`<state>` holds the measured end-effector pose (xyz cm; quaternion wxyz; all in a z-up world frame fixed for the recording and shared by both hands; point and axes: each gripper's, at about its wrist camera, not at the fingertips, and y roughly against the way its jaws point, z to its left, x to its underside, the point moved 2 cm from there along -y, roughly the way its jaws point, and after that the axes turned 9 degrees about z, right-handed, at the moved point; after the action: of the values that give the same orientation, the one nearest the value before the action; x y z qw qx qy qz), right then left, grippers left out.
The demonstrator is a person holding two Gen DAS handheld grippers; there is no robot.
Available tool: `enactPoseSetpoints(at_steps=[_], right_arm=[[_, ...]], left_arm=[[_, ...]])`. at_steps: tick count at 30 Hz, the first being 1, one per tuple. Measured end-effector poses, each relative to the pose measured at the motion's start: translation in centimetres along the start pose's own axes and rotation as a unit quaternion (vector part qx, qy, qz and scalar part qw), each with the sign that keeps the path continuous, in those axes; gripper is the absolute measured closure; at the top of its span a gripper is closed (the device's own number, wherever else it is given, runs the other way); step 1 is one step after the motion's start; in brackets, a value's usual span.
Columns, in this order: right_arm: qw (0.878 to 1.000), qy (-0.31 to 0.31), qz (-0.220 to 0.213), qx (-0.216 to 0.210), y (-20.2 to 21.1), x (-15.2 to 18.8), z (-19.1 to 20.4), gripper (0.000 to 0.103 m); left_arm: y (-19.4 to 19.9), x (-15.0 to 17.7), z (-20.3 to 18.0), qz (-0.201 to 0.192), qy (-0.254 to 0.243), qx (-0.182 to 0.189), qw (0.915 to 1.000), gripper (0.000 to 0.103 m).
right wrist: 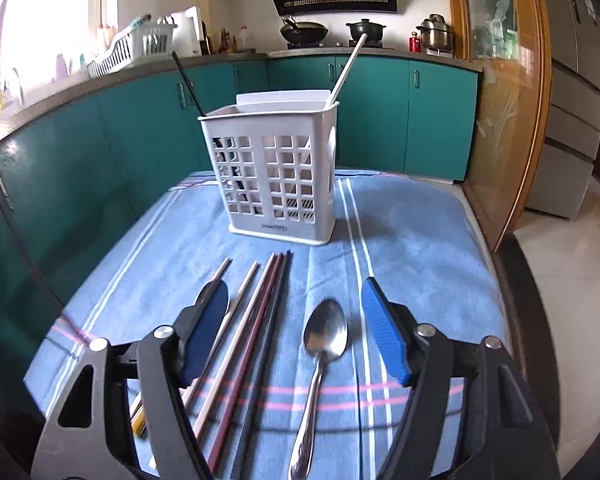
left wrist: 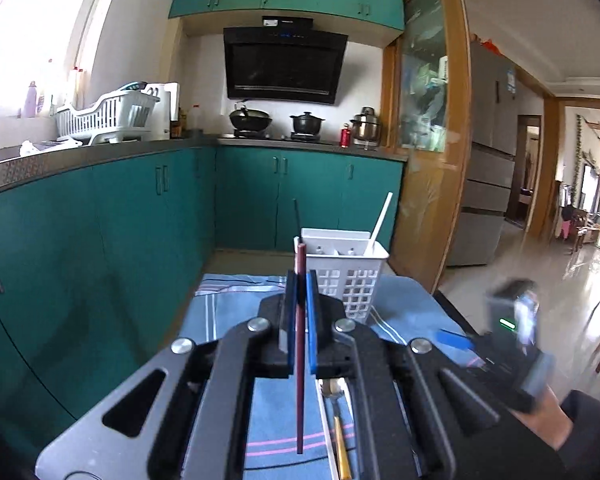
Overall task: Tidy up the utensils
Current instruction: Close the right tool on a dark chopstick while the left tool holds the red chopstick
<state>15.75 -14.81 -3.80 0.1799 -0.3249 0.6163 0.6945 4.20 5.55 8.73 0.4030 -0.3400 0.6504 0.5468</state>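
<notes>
My left gripper point(left wrist: 300, 280) is shut on a dark red chopstick point(left wrist: 300, 360), held upright above the blue cloth, just left of and in front of the white utensil caddy point(left wrist: 350, 280). The caddy point(right wrist: 278, 176) holds a white chopstick point(right wrist: 346, 70) and a black one point(right wrist: 188, 84). My right gripper point(right wrist: 294, 312) is open and empty, low over the cloth. Between its fingers lie several chopsticks point(right wrist: 256, 320) and a metal spoon point(right wrist: 324, 340). The right gripper also shows in the left wrist view point(left wrist: 456, 338), blurred.
A blue striped cloth point(right wrist: 412, 264) covers the small table. Teal cabinets point(left wrist: 120, 220) and a counter run along the left and back. A wooden sliding door frame point(right wrist: 504, 120) stands to the right. A spoon and a gold-handled utensil point(left wrist: 342, 440) lie under my left gripper.
</notes>
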Motion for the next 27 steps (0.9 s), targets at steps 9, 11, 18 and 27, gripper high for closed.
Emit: enactPoseSetpoints(at_steps=[9,11,18,27], right_arm=[[0.99,0.013,0.141,0.016,-10.0,-3.3,2.0,0.078],[0.988,0.012,0.154,0.018,-11.2,-3.6,2.2,0.079],[0.98,0.017,0.194,0.037,-13.7,-3.8,2.4,0.091],[0.981,-0.004,0.189,0.031,-13.5,-5.0,1.7,0.098]], left_arm=[[1.1,0.0,1.8,-0.005,0.006,0.022,0.9997,0.099],[1.4,-0.1,2.1,-0.008,0.008,0.024,0.9997,0.099],[1.0,-0.2,3.0,0.001,0.018,0.03,0.9994,0.099],[0.4,-0.1,3.3,0.015,0.02,0.034,0.9991,0.099]])
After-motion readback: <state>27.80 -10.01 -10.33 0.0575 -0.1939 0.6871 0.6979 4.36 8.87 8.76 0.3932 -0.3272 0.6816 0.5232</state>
